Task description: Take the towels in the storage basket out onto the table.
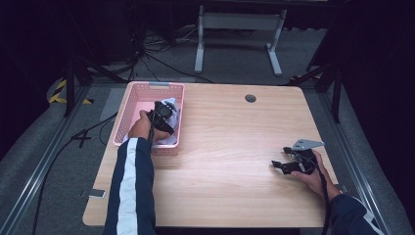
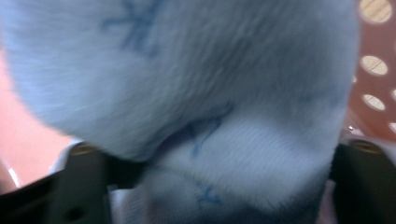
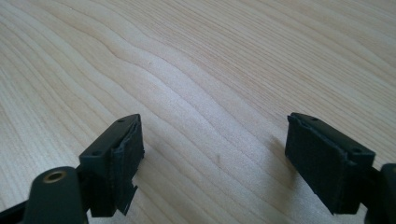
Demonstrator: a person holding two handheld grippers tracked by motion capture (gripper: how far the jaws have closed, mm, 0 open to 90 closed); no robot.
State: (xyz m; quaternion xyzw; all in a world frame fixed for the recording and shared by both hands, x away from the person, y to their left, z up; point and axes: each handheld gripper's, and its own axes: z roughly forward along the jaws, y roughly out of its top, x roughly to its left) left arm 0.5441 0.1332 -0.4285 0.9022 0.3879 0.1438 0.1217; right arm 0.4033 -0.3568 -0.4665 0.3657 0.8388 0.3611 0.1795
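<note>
My left tool (image 1: 165,113) is down inside the pink basket (image 1: 128,105) at the bench's (image 1: 230,142) far left corner, its jaws set around a bunched pale blue cloth (image 2: 196,93) lying in the basket, though I cannot tell whether they press on it. My right tool (image 1: 281,164) rests low over bare wood near the right edge, jaws spread wide with nothing between them.

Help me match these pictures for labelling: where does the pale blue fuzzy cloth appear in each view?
High view: the pale blue fuzzy cloth lies in the pink perforated plastic basket at the table's far left, under the left gripper.
Left gripper view: close up at centre, reaching from jaw to jaw.
Right gripper view: the right gripper, jaws open, faces the light wooden table.
Shared landmark: the basket; its holed wall is at the left gripper view's right edge.
</note>
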